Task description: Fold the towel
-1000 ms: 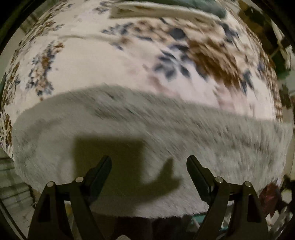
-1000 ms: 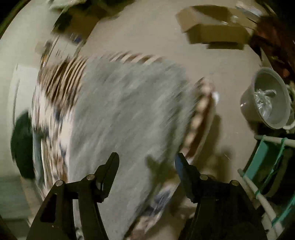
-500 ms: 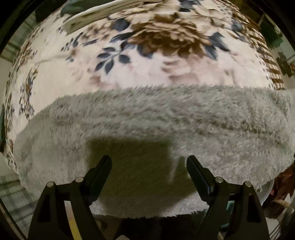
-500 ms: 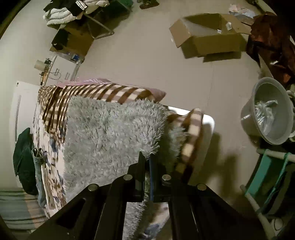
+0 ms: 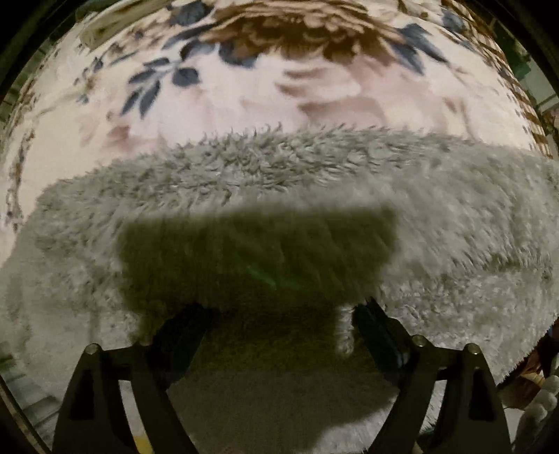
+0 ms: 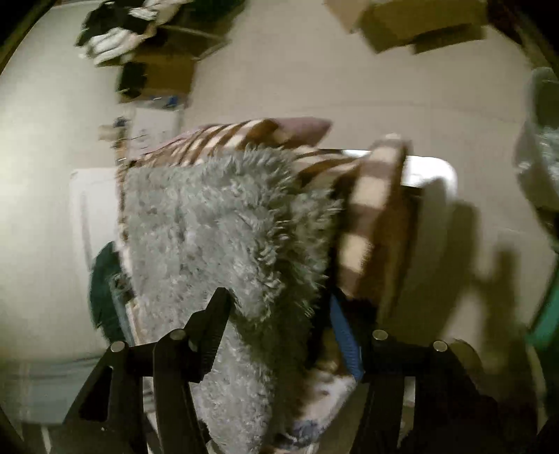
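The towel lies on the blanket, which spreads beyond its far edge. The left gripper sits over the towel's near part, jaws apart. In the right wrist view the towel hangs between the right gripper's spread jaws; a cardboard box stands on the floor behind

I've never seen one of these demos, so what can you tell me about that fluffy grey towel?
The grey towel looks like thick, shaggy plush with long tufts. It lies spread over a floral blanket. One end hangs past the edge, between the open fingers of the right hand-held gripper. The left hand-held gripper, also open, straddles its near edge and shadows it.
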Available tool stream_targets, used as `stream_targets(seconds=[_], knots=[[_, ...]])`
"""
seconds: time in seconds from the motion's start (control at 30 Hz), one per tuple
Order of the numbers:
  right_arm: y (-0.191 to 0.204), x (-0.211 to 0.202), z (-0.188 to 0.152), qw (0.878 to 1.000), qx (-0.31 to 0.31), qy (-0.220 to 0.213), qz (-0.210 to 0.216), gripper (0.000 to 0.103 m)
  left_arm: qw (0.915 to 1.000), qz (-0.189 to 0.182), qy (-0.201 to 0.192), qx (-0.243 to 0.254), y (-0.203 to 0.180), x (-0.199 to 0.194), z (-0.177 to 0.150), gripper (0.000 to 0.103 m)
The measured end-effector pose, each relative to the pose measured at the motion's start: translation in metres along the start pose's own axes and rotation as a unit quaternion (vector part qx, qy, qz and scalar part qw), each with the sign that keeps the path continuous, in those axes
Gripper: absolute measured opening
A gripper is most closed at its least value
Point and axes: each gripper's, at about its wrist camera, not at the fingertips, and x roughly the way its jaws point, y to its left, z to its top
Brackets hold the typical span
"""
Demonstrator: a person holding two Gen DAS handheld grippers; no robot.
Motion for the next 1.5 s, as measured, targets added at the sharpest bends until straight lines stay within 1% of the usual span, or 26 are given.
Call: stream_targets(seconds=[0.1,0.17,0.27,0.33,0.37,0.4,0.47,0.5,0.53,0.6,0.63,0.67,0.7,0.77,0.8,0.83,0.9,0.93,0.97,1.0,1.03,1.07,1.13,1.27,1.4,1.5], knots=[[0.002,0.004,0.001,0.998,-0.032,-0.020,0.046,0.062,0.9998,-0.019,-0.008,-0.001,0.002,0.010,0.004,0.102],[0.004,0.006,0.005,0.996,-0.040,-0.023,0.074,0.062,0.9997,-0.023,-0.008,-0.001,0.004,0.015,0.008,0.103],[0.007,0.018,0.012,0.994,-0.051,-0.020,0.091,0.062,0.9997,-0.017,-0.019,0.001,0.006,0.020,0.014,0.103],[0.005,0.031,0.018,0.993,-0.039,-0.016,0.114,0.062,0.9994,-0.013,-0.034,-0.001,-0.005,0.023,0.008,0.103],[0.005,0.034,0.021,0.990,-0.031,-0.015,0.133,0.061,0.9992,-0.012,-0.038,-0.001,0.001,0.023,0.003,0.103],[0.006,0.036,0.024,0.987,-0.026,-0.016,0.155,0.055,0.9993,-0.012,-0.036,-0.001,0.001,0.023,0.001,0.103],[0.014,0.036,0.028,0.980,-0.028,-0.023,0.194,0.054,0.9997,-0.015,-0.018,-0.005,0.001,0.022,0.004,0.103],[0.018,0.038,0.029,0.979,-0.035,-0.023,0.199,0.054,0.9996,-0.020,-0.016,-0.013,0.001,0.018,0.003,0.103],[0.021,0.042,0.030,0.979,-0.044,-0.020,0.197,0.054,0.9990,-0.033,-0.021,-0.024,0.002,0.009,0.001,0.103],[0.023,0.058,0.034,0.985,-0.058,-0.010,0.163,0.070,0.9970,-0.057,-0.034,-0.040,0.005,-0.004,0.005,0.103],[0.022,0.070,0.035,0.987,-0.058,-0.006,0.148,0.070,0.9959,-0.065,-0.042,-0.047,0.006,-0.011,0.006,0.103],[0.025,0.072,0.035,0.987,-0.064,-0.009,0.148,0.071,0.9953,-0.067,-0.047,-0.052,0.007,-0.015,0.006,0.103],[0.029,0.074,0.034,0.986,-0.072,-0.009,0.153,0.071,0.9940,-0.074,-0.056,-0.059,0.008,-0.022,0.007,0.103],[0.036,0.075,0.033,0.979,-0.070,-0.005,0.193,0.056,0.9913,-0.084,-0.073,-0.070,0.011,-0.034,0.009,0.103],[0.038,0.075,0.033,0.977,-0.069,-0.006,0.203,0.056,0.9904,-0.087,-0.080,-0.071,0.011,-0.040,0.011,0.103],[0.041,0.076,0.032,0.976,-0.073,-0.005,0.204,0.056,0.9902,-0.087,-0.084,-0.070,0.008,-0.040,0.012,0.103],[0.042,0.092,0.033,0.981,-0.075,0.000,0.178,0.059,0.9906,-0.083,-0.087,-0.065,0.004,-0.039,0.020,0.103],[0.037,0.103,0.033,0.984,-0.060,0.006,0.168,0.059,0.9910,-0.079,-0.087,-0.064,0.000,-0.036,0.020,0.103],[0.036,0.106,0.032,0.984,-0.052,0.000,0.170,0.056,0.9912,-0.078,-0.086,-0.064,0.005,-0.039,0.023,0.103],[0.039,0.105,0.033,0.984,-0.051,-0.007,0.169,0.041,0.9912,-0.077,-0.085,-0.066,0.007,-0.042,0.022,0.103],[0.042,0.105,0.032,0.985,-0.051,-0.009,0.167,0.029,0.9908,-0.078,-0.086,-0.070,0.006,-0.042,0.021,0.103],[0.047,0.102,0.031,0.985,-0.052,-0.010,0.165,0.024,0.9906,-0.079,-0.086,-0.072,0.017,-0.053,0.022,0.103],[0.066,0.086,0.024,0.986,-0.070,-0.025,0.148,0.024,0.9894,-0.081,-0.090,-0.081,0.026,-0.061,0.014,0.103],[0.122,0.051,-0.002,0.984,-0.117,-0.028,0.135,0.022,0.9868,-0.089,-0.091,-0.101,0.058,-0.072,-0.003,0.103],[0.186,0.030,-0.049,0.977,-0.174,-0.005,0.123,0.022,0.9820,-0.099,-0.090,-0.133,0.096,-0.087,-0.022,0.103],[0.230,0.031,-0.101,0.969,-0.224,0.012,0.107,0.022,0.9790,-0.097,-0.087,-0.156,0.131,-0.097,-0.039,0.103]])
